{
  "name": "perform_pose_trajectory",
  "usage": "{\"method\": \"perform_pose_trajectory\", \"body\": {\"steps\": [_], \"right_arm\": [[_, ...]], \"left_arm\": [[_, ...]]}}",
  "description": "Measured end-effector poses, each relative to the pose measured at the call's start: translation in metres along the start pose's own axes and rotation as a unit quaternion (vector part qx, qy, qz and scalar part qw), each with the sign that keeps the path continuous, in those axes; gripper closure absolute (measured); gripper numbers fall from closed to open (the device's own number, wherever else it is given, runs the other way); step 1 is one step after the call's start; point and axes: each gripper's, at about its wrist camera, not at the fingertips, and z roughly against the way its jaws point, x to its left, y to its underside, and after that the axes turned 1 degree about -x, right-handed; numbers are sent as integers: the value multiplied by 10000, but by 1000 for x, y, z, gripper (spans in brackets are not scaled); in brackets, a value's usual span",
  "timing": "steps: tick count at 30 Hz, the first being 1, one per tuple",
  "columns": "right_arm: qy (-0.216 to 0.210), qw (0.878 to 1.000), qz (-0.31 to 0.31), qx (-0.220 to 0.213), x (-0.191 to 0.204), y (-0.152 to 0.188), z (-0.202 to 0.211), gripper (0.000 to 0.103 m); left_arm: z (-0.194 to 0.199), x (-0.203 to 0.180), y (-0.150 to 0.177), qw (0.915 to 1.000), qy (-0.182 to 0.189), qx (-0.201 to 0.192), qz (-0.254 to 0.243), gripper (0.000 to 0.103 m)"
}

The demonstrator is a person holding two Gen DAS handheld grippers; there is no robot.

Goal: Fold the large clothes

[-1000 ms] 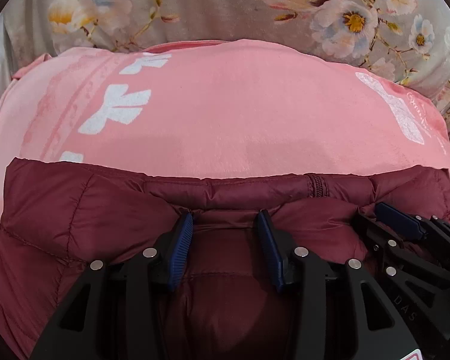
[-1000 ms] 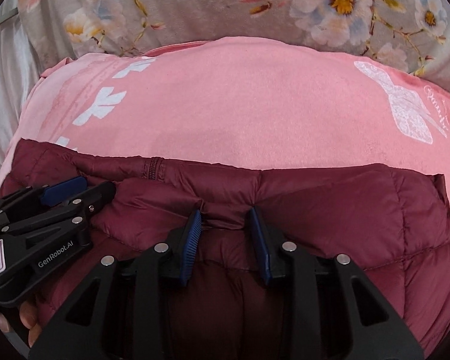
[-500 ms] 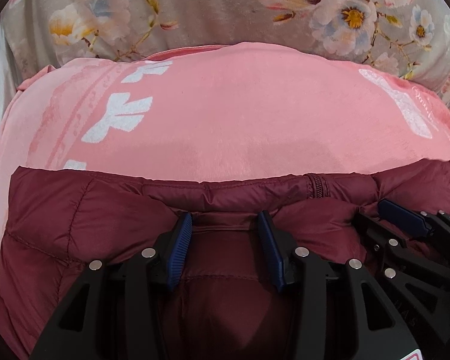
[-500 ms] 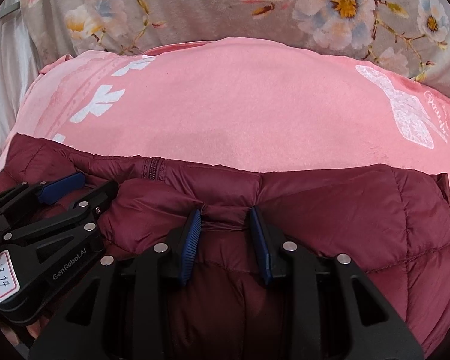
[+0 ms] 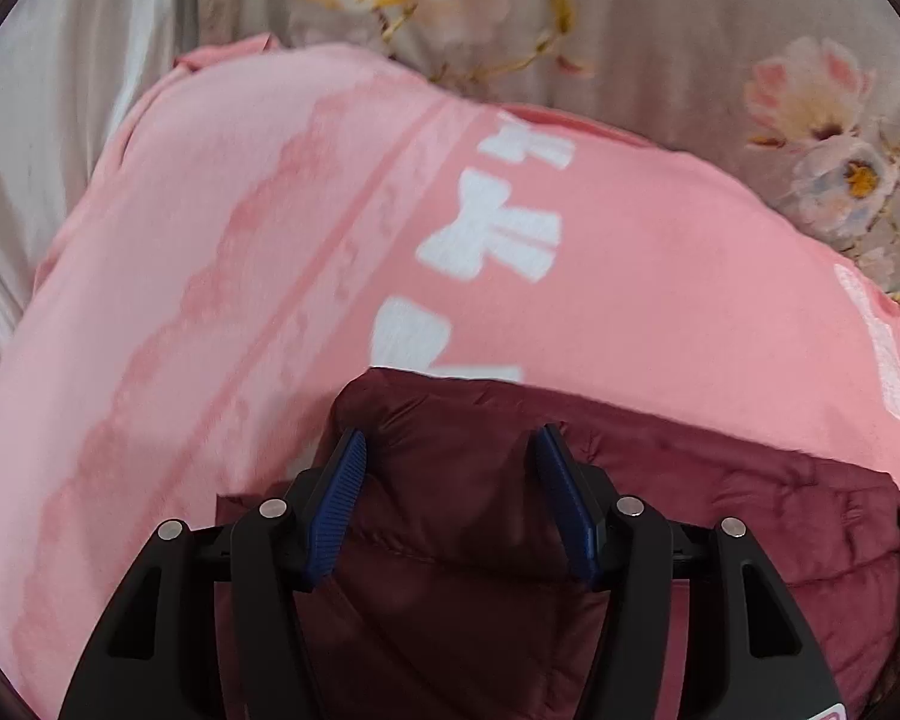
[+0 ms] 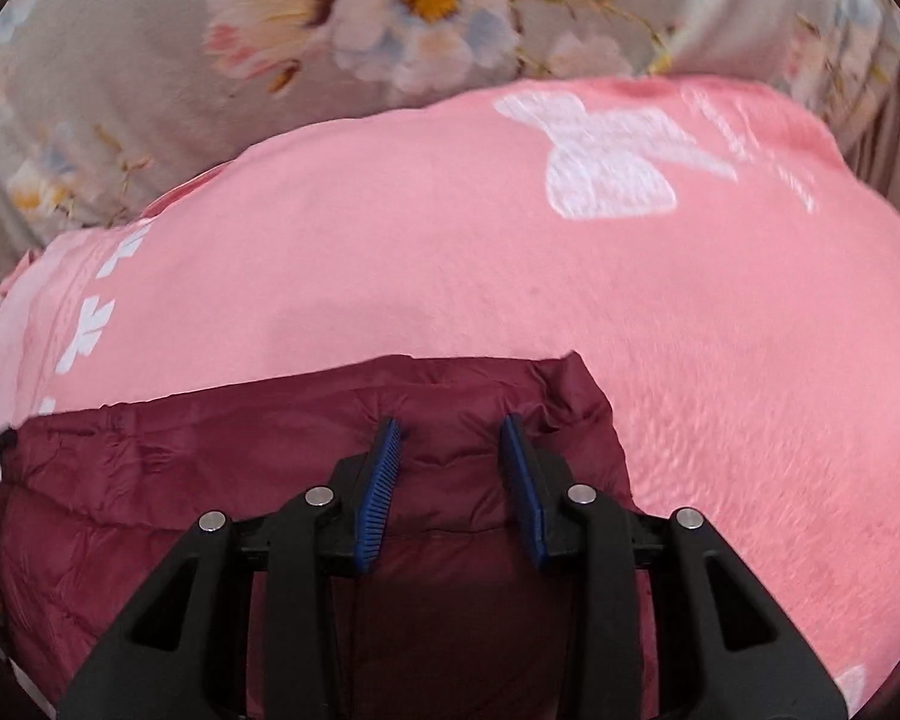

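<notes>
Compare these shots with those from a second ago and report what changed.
The left gripper slid to the left corner of the maroon puffer jacket, its jaws opening around the fabric. The right gripper slid to the right corner, gripping as before. Neither gripper now shows in the other's view. The jacket still lies on the pink blanket.

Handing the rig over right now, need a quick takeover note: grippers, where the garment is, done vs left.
Left gripper: jaws opening, the maroon puffer jacket bulges between the pads at its left corner; no clear pinch.
Right gripper: pads close around a ridge of the jacket near its right corner; looks gripped.
Jacket lies on the pink bow-print blanket, over the floral bedsheet.
Done: jacket looks gathered into a compact, folded bundle with its far edge across the blanket.
Left: release both sides, check the fold is neat, smooth it if it puffs up.
</notes>
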Motion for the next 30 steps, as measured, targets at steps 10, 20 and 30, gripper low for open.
{"method": "perform_pose_trajectory", "body": {"steps": [10, 20, 30], "right_arm": [[154, 9998, 155, -22, 5, 6, -14, 63], [95, 9999, 34, -41, 3, 5, -18, 61], [424, 9991, 75, -35, 8, 1, -2, 58]], "left_arm": [[-19, -9, 17, 9990, -349, -111, -243, 32], [-26, -9, 16, 9986, -436, -110, -283, 28], [-7, -10, 15, 9983, -528, 19, -258, 33]]}}
